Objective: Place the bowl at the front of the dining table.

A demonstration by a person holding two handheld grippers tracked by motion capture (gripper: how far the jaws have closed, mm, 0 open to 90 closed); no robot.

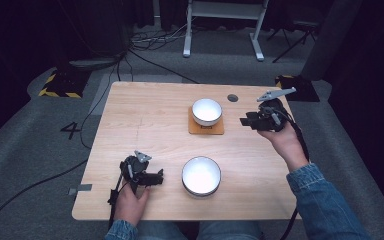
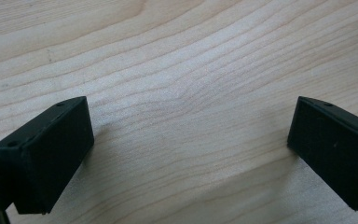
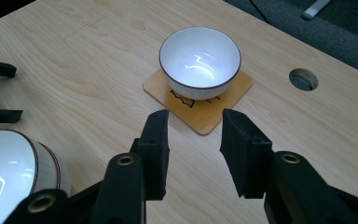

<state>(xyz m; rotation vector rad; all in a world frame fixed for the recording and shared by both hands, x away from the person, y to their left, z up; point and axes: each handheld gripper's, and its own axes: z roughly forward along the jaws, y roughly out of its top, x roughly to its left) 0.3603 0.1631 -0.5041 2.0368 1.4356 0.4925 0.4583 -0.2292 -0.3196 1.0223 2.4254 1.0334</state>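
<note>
Upper centre of the high view, a glossy white bowl [image 1: 207, 111] with a thin dark rim sits on a wooden coaster [image 1: 206, 128]; the right gripper [image 1: 246, 121] beside it is partly open, empty.

White bowl [image 3: 199, 57] on wooden coaster [image 3: 198, 99] beyond parted, empty jaws

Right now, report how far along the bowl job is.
Done: the small bowl sits on the wooden coaster. In hand: nothing; the right gripper hangs open beside it, the left gripper rests open on the table. Left, probably: the large bowl, untouched.
</note>
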